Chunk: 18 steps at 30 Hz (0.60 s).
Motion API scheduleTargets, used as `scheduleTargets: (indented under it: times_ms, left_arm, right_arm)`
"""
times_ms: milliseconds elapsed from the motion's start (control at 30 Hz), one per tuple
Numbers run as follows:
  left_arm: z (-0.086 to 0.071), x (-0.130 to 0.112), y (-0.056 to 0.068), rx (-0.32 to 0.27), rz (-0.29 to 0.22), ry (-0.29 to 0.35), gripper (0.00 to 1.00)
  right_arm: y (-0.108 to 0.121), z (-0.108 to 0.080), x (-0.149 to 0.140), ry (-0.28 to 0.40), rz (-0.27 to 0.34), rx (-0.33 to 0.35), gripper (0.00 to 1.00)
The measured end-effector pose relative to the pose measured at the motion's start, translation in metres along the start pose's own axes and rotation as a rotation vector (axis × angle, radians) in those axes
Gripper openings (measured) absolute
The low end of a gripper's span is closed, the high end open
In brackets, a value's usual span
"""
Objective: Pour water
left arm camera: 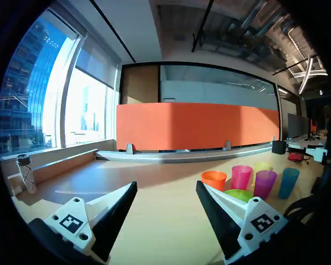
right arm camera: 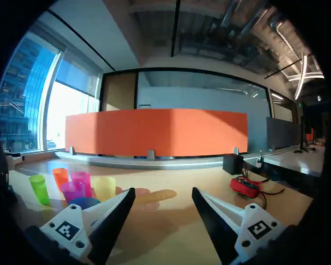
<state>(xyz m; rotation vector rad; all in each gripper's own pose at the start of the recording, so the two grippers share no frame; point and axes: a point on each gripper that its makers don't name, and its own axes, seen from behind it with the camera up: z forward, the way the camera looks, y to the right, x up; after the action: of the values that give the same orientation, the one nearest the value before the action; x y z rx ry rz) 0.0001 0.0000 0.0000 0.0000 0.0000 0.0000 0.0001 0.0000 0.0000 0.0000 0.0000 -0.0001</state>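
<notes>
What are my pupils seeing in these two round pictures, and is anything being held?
There is no robot: a person holds a two-fingered grabbing tool in each hand, and a wide-angle camera rides on each, looking forward along its fingers. One picture comes from the left tool, the other from the right tool; the black-and-white wedges at the bottom are each tool's own fingers. Both tools are open and hold nothing. Ahead lies a wooden table with a cluster of coloured plastic cups: orange, pink, yellow, purple, blue and green. Behind them stands an orange divider panel, and a bottle sits by the window. A red object with a cable lies on the table in the right gripper view. Nothing is being poured yet.
</notes>
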Motion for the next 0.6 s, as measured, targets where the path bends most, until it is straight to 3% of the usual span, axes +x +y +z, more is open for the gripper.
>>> scheduleTargets:
  times_ms: [600]
  left_arm:
    - [0.0007,0.0005,-0.0004,0.001,0.0,0.0,0.99]
  right_arm:
    - [-0.0005,0.0003,0.0022,0.0,-0.001,0.002,0.99]
